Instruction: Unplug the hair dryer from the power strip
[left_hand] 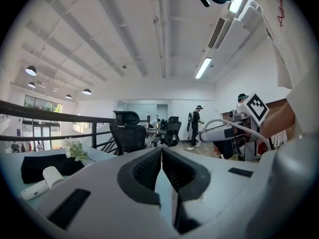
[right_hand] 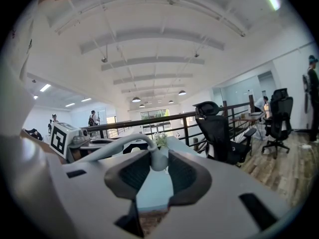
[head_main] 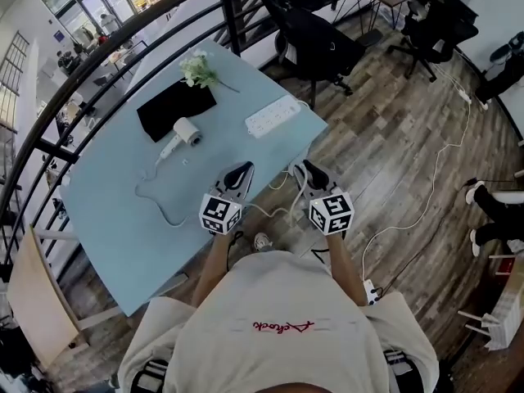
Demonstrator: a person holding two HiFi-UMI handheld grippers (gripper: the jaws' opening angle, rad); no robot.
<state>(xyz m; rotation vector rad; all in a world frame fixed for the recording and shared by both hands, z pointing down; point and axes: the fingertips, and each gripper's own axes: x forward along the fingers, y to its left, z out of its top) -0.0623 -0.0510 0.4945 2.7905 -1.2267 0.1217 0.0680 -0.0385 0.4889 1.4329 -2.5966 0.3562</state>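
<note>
Hair dryer (head_main: 187, 132): plug (right_hand: 158, 160) already out of power strip (head_main: 273, 115), clamped in right tongs (head_main: 304, 170); left tongs (left_hand: 161, 153) closed, empty; only setting plug down appears left.

I'm in an open-plan office on a railed upper level. Ahead of my left gripper (head_main: 240, 170) stands a pale blue desk (head_main: 106, 219). Black swivel chairs (head_main: 315, 43) sit beyond it and a black railing (head_main: 123, 51) runs past its far edge. There is wood-look floor (head_main: 393, 146) to the right and pendant lamps (left_hand: 31, 70) overhead.
</note>
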